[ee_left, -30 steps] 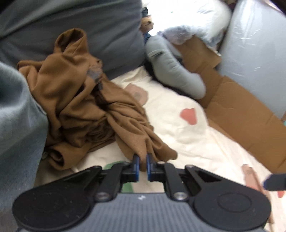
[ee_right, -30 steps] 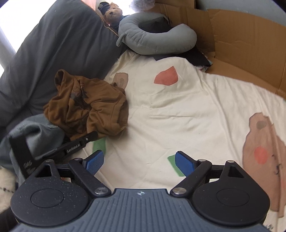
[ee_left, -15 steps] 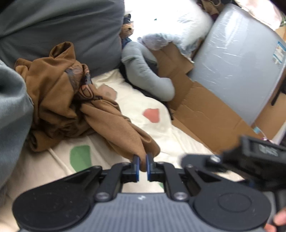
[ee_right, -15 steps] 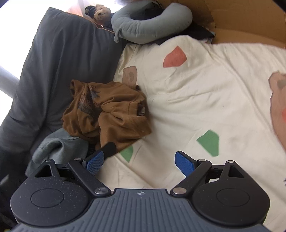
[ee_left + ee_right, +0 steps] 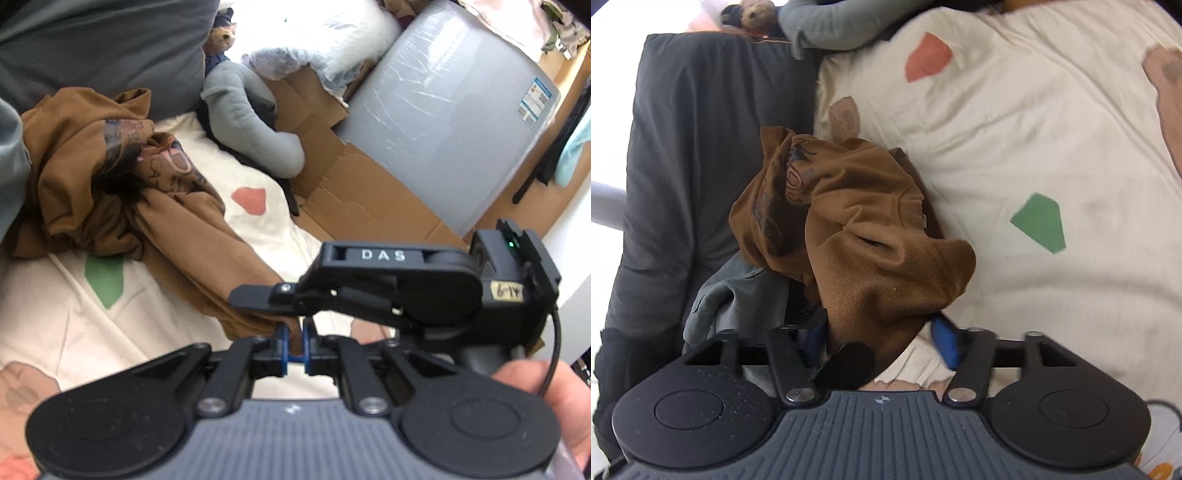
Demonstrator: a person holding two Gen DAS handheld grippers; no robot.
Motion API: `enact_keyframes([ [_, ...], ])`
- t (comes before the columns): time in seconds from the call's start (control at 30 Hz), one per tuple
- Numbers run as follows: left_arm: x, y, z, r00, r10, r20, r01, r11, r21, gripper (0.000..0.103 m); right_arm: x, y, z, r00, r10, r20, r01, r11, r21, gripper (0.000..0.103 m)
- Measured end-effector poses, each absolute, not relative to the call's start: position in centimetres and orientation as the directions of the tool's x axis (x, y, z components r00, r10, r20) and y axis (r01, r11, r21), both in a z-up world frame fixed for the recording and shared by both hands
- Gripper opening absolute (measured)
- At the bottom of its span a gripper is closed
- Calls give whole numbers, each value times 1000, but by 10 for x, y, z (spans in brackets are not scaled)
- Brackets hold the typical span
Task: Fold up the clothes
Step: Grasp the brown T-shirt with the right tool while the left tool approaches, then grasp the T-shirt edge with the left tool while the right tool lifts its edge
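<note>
the brown shirt (image 5: 110,177) lies crumpled on a cream sheet (image 5: 55,314) with coloured patches, its bulk against a dark grey cushion (image 5: 683,147) and a grey garment (image 5: 738,295). one end of it stretches out to the left gripper (image 5: 294,341), whose blue pads (image 5: 282,341) are clenched on the cloth. the right gripper (image 5: 882,336) stands spread, pads wide apart, with a fold of the shirt hanging between them; its body, marked "das", crosses just above the left one in the left view. a hand (image 5: 554,398) holds its handle. beyond lie a grey curved pillow (image 5: 255,125), cardboard (image 5: 351,184) and a teddy bear (image 5: 750,13).
</note>
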State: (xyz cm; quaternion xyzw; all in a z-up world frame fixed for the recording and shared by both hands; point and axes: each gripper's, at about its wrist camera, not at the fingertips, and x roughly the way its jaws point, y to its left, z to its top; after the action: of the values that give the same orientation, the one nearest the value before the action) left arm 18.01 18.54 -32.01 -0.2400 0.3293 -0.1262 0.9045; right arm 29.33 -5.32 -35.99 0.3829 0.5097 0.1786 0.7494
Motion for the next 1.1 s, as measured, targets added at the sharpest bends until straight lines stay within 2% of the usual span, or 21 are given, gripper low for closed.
enact_keyframes([
  [0.17,176,188,-321,727,-392,-563,66,857,-511,11,288,-58,-355,437,645,-627,108,655,748,13],
  [0.23,174,189,-320,721,-372,-585,53,870,-489,19,286,-60,-352,456,625,-633,105,669,736,11],
  [0.3,173,191,-319,716,-344,-607,35,887,-461,22,286,-66,-349,481,603,-636,110,679,726,10],
  [0.43,175,209,-329,712,-267,-649,-39,908,-417,46,287,-84,-337,527,573,-628,100,692,715,9],
  [0.57,181,230,-337,712,-170,-682,-110,931,-347,58,290,-109,-322,555,536,-636,83,725,683,7],
  [0.73,194,253,-347,708,-69,-702,-185,942,-279,67,290,-143,-308,584,479,-655,93,762,641,7],
  [0.8,200,262,-352,705,-49,-708,-213,937,-276,67,290,-156,-304,593,457,-663,99,775,624,6],
  [1.0,222,269,-361,708,-26,-705,-226,939,-261,69,288,-185,-292,606,397,-689,111,816,568,6],
  [1.07,229,267,-365,708,-22,-705,-219,943,-249,77,287,-193,-289,607,380,-698,116,827,551,6],
  [1.1,233,266,-367,708,-20,-705,-216,945,-243,77,286,-198,-287,607,373,-702,119,831,544,6],
])
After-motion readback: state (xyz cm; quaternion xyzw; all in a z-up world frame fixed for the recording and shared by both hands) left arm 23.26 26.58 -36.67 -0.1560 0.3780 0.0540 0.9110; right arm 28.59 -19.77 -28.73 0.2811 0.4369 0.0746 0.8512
